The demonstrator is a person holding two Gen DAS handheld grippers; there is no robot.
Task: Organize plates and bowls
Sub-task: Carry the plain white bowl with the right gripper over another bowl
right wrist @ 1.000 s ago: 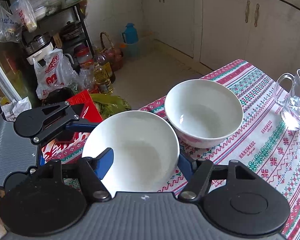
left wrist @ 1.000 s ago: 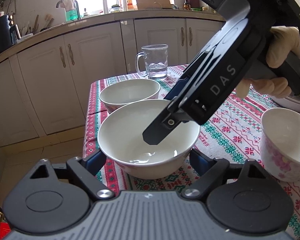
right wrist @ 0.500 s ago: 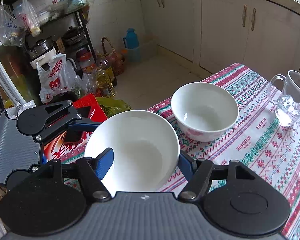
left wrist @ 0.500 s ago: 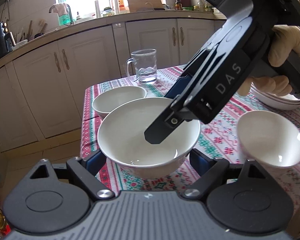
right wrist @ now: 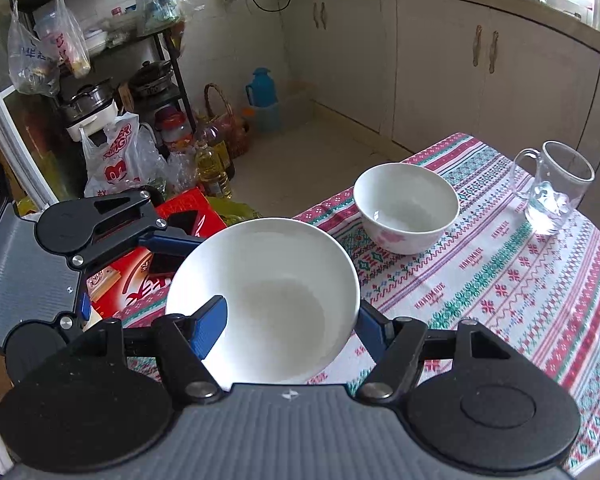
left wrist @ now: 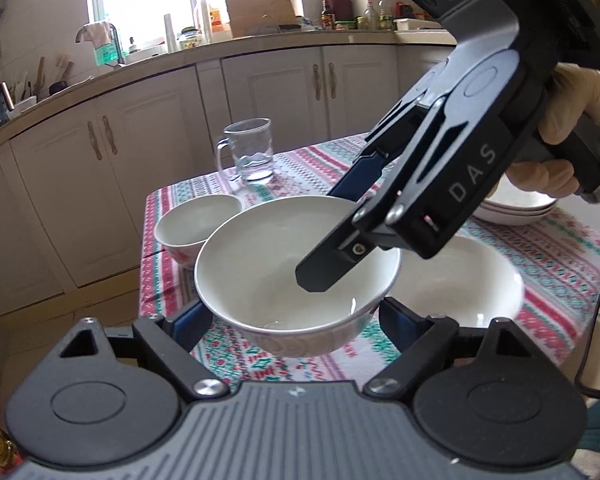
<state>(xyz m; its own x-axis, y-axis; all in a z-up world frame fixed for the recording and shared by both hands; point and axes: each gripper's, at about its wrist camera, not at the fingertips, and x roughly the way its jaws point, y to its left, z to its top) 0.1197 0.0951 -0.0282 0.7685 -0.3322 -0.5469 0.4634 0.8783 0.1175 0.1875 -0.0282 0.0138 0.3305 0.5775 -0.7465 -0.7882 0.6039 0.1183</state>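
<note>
Cream kitchen cabinets behind, patterned tablecloth (right wrist: 500, 280) spread over the table in front. Found the white bowl (right wrist: 268, 280) lifted clear of the cloth, upright, hanging near the table's corner. Pinched by the right gripper (right wrist: 290, 330) across one wall: one blue finger down inside, the other outside, jaws narrowed onto the rim. Met from the opposite side by the left gripper (left wrist: 294, 318), jaws spread wide, a finger low on each flank of the bowl; could not confirm contact at either pad. Judged the right gripper alone to be carrying the weight.

Noted a second plain bowl (left wrist: 460, 288) resting mouth-up on the cloth just beside the held one, on the right gripper's side and partly under its body. Noted a floral bowl (right wrist: 406, 208) farther along the table edge, a glass mug (right wrist: 552, 188) beyond it, and stacked plates (left wrist: 516, 210) behind the plain bowl.

Reckoned nesting the likely next step. Would call for carrying the held bowl sideways over the plain bowl, keeping it level, then lowering it in. Risked a slip, given so thin a pinch on a glazed wall.
</note>
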